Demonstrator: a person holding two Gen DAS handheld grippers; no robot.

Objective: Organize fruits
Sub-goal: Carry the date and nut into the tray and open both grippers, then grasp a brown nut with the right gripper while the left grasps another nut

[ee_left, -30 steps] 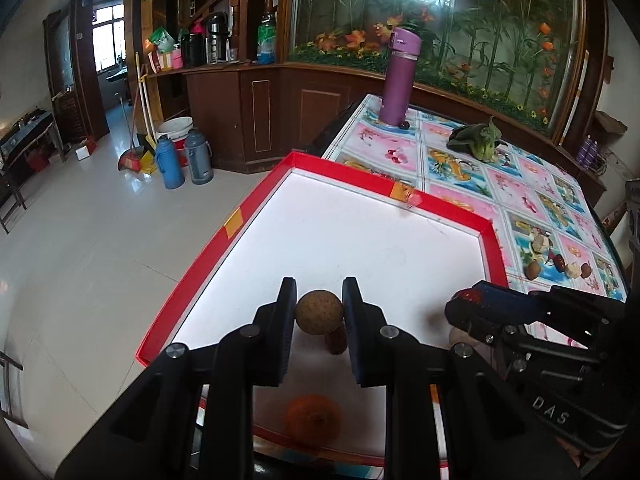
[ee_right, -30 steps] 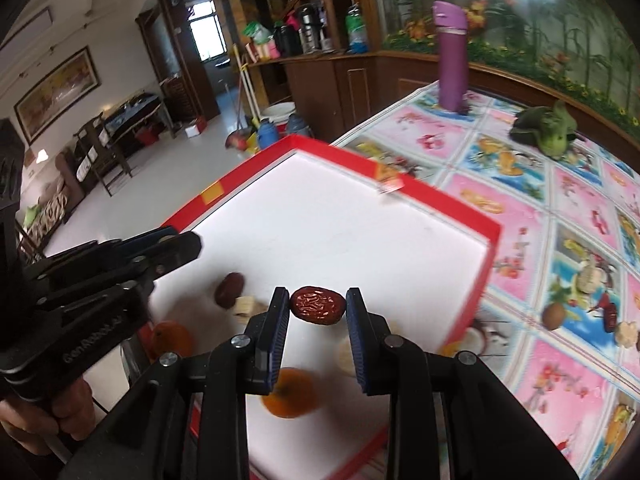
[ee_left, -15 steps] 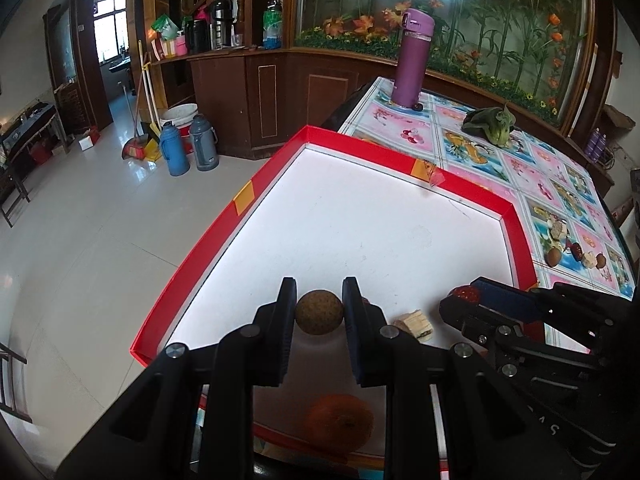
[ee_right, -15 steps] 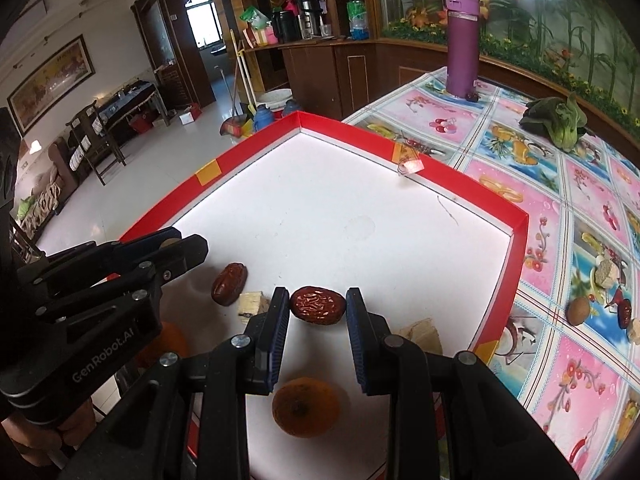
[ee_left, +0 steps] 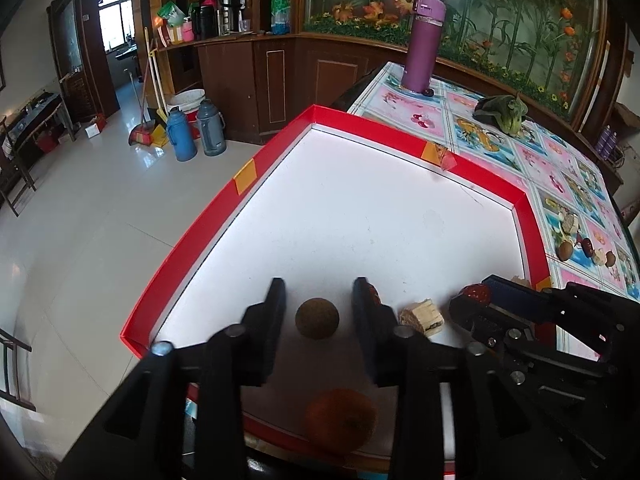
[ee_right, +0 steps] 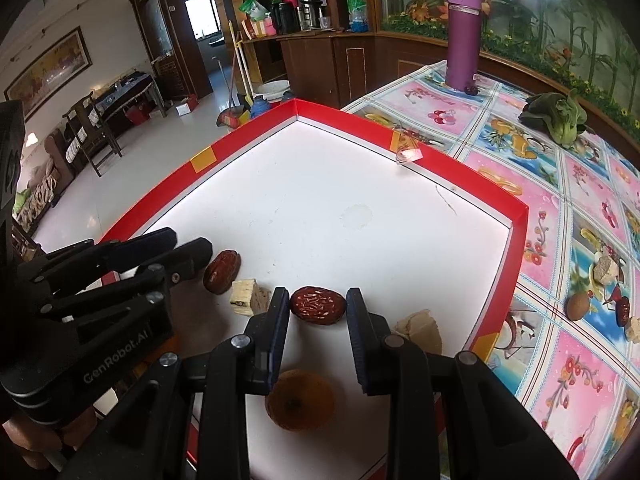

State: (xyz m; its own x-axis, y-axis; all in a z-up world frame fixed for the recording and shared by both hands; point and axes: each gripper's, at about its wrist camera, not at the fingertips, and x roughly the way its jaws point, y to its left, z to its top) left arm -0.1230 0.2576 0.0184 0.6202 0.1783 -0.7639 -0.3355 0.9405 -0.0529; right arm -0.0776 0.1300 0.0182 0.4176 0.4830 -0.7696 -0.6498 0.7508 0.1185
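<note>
- Left tool (ee_left: pixel 318 304) stands wide open over the white tray (ee_left: pixel 360 208); a brown round fruit (ee_left: pixel 317 317) lies between its fingers with a clear gap on both sides.
- Right tool (ee_right: pixel 318 308) holds its fingers slightly parted around a wrinkled red date (ee_right: pixel 318 305); whether they touch it is unclear.
- Beside that date lie a second red date (ee_right: pixel 222 271), a pale cube (ee_right: pixel 249 297) and a pale chunk (ee_right: pixel 420 330).
- An orange fruit (ee_right: pixel 300 400) sits nearer the tray's front edge.
- More small fruits (ee_right: pixel 578 306) rest on the patterned bench (ee_right: pixel 560 380) outside the tray.
</note>
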